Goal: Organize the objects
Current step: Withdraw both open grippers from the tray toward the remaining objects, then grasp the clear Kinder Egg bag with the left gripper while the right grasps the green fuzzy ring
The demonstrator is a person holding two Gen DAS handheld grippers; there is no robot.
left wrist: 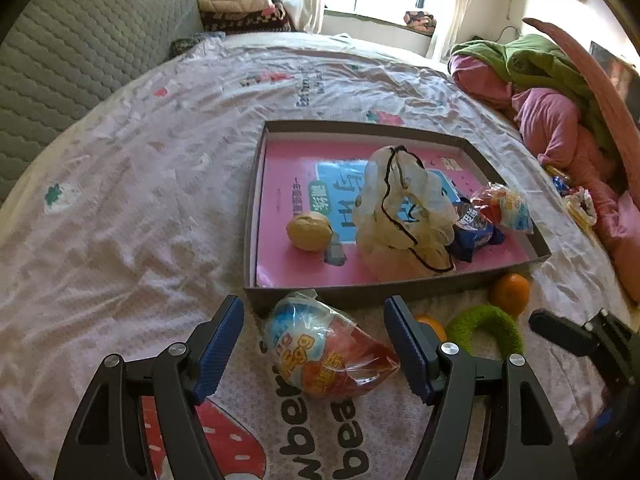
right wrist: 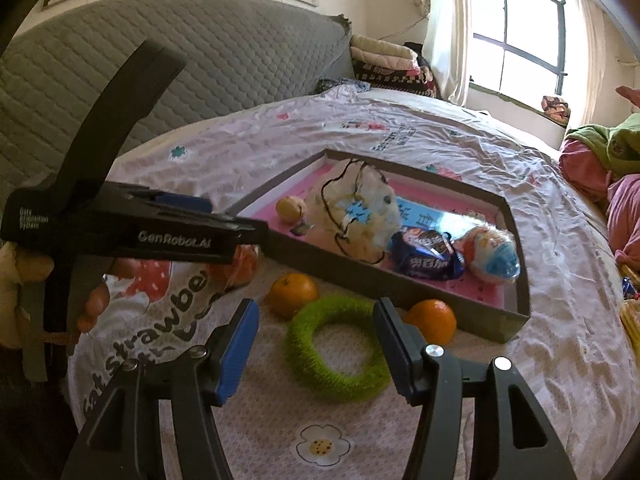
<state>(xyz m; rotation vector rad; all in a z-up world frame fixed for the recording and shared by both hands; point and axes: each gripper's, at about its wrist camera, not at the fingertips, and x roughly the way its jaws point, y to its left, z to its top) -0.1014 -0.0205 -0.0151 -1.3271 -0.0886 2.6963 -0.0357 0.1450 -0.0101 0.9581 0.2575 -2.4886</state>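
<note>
A shallow grey box (left wrist: 360,292) (right wrist: 400,280) with a pink floor lies on the bed. It holds a walnut (left wrist: 309,230) (right wrist: 291,209), a white drawstring bag (left wrist: 404,216) (right wrist: 360,216), a blue snack pack (left wrist: 474,232) (right wrist: 430,258) and a wrapped egg toy (left wrist: 506,206) (right wrist: 494,254). My left gripper (left wrist: 316,344) is open around a second wrapped egg toy (left wrist: 324,354) lying in front of the box. My right gripper (right wrist: 314,348) is open over a green fuzzy ring (right wrist: 338,350) (left wrist: 486,330). Two oranges (right wrist: 293,293) (right wrist: 434,320) lie beside the ring.
The bed sheet (left wrist: 120,200) has a strawberry print. A grey quilted headboard (right wrist: 180,64) stands at the left. Pink and green bedding (left wrist: 552,92) is piled at the right, with snack wrappers (left wrist: 580,204) beside it. Folded blankets (left wrist: 240,6) sit by the window.
</note>
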